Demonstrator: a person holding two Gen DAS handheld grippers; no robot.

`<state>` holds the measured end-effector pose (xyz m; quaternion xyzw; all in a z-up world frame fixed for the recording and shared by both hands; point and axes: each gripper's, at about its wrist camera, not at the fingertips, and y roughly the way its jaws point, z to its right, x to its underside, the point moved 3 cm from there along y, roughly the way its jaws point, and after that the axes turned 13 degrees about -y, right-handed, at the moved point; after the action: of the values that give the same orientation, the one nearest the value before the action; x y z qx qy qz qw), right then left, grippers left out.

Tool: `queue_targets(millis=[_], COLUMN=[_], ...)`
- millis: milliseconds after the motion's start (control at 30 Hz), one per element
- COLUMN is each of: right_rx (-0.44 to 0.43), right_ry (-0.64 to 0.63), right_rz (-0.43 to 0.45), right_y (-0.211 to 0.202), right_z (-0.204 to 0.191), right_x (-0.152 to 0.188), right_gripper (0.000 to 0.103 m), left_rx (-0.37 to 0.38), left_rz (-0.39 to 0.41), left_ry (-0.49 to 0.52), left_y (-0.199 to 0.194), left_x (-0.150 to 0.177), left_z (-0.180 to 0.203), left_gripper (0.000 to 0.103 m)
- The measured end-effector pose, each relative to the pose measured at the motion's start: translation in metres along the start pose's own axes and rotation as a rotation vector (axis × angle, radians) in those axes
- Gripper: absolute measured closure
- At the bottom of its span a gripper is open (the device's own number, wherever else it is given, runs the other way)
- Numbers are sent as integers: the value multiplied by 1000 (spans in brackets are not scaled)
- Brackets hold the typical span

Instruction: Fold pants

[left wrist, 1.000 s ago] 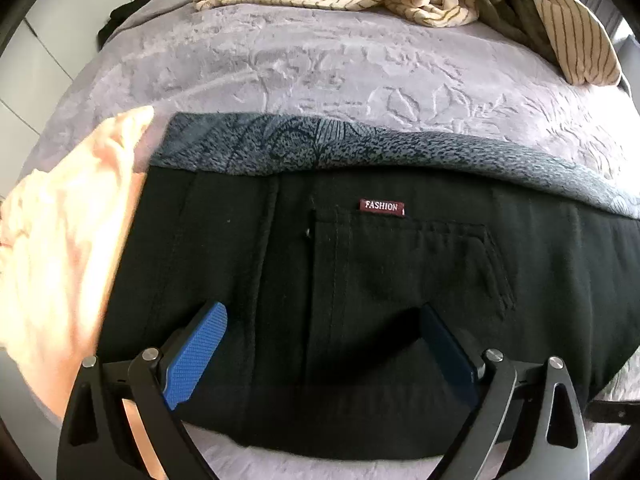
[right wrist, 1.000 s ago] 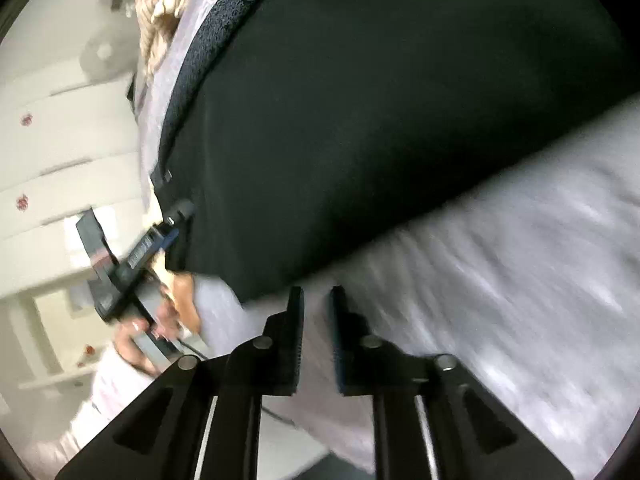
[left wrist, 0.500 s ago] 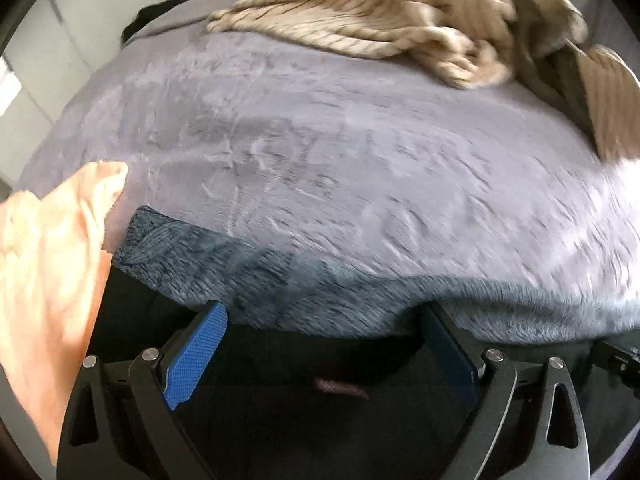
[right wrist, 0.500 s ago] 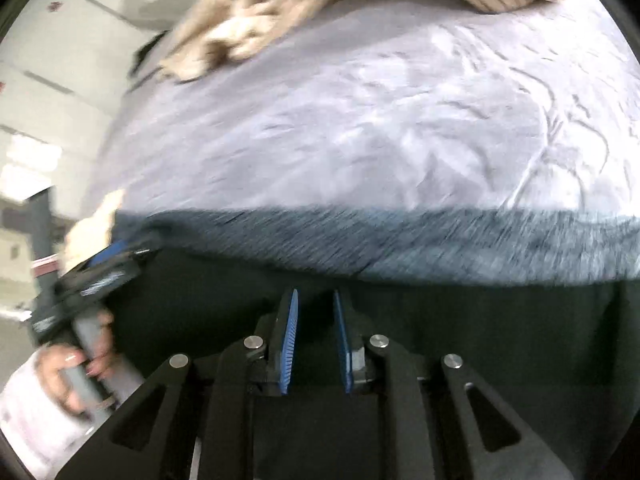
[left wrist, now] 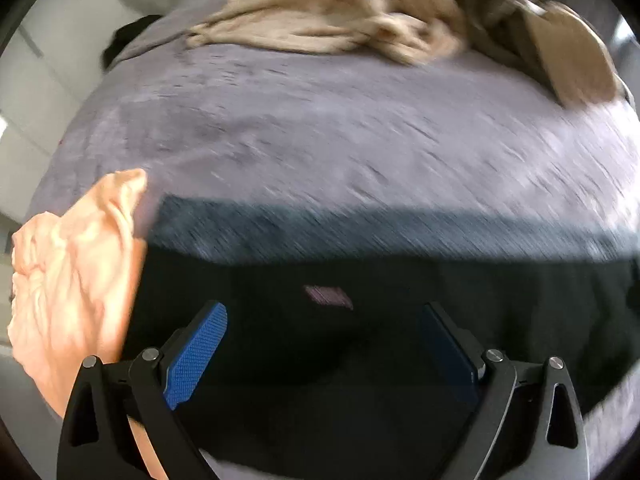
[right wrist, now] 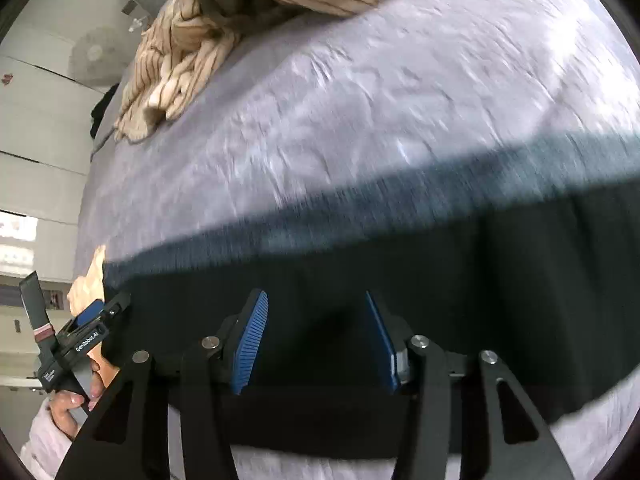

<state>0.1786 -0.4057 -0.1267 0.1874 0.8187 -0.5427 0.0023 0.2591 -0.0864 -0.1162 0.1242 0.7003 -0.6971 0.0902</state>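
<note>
Pants (left wrist: 360, 344), black with a grey patterned waistband (left wrist: 360, 236) along the far edge, lie folded flat at the near edge of a bed covered in a lilac blanket (left wrist: 320, 136), with a small dark-red label (left wrist: 328, 295) showing on the cloth. Over them, the left gripper (left wrist: 324, 344) stands wide apart with nothing between its blue pads, and the right gripper (right wrist: 316, 344) is opening, its pads clear of the fabric and holding nothing, so the garment rests on its own. The main risk I see is that the fold sits close to the mattress edge: a pad dragging across the top layer on the way in could pull it askew or slide the whole stack toward the drop. A peach garment (left wrist: 76, 288) lies just beside the left end of the pants, and a careless pinch there could catch both. In the right wrist view the person's hand (right wrist: 76, 396) on the left tool is close to that corner too. The striped beige clothes (right wrist: 180, 60) at the far side are well apart and no hazard.
</note>
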Motion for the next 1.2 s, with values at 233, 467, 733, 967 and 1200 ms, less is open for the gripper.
queue_targets(millis=[233, 467, 733, 967, 1200], right_rx=[-9, 1, -24, -50, -63], right_ry=[42, 118, 234, 284, 332], right_rz=[-62, -82, -66, -19, 10], right_y=[-28, -57, -68, -77, -92], right_z=[2, 16, 36, 63, 107], right_x=[61, 114, 148, 152, 155], right_gripper=[40, 32, 32, 32, 32], left_rx=[58, 101, 80, 58, 40], left_rz=[-104, -134, -137, -139, -144], left_ry=[100, 166, 252, 316, 352], left_y=[-28, -59, -75, -78, -75], left_x=[59, 89, 103, 112, 116], left_z=[48, 82, 116, 154, 213], left_gripper=[5, 5, 5, 5, 5])
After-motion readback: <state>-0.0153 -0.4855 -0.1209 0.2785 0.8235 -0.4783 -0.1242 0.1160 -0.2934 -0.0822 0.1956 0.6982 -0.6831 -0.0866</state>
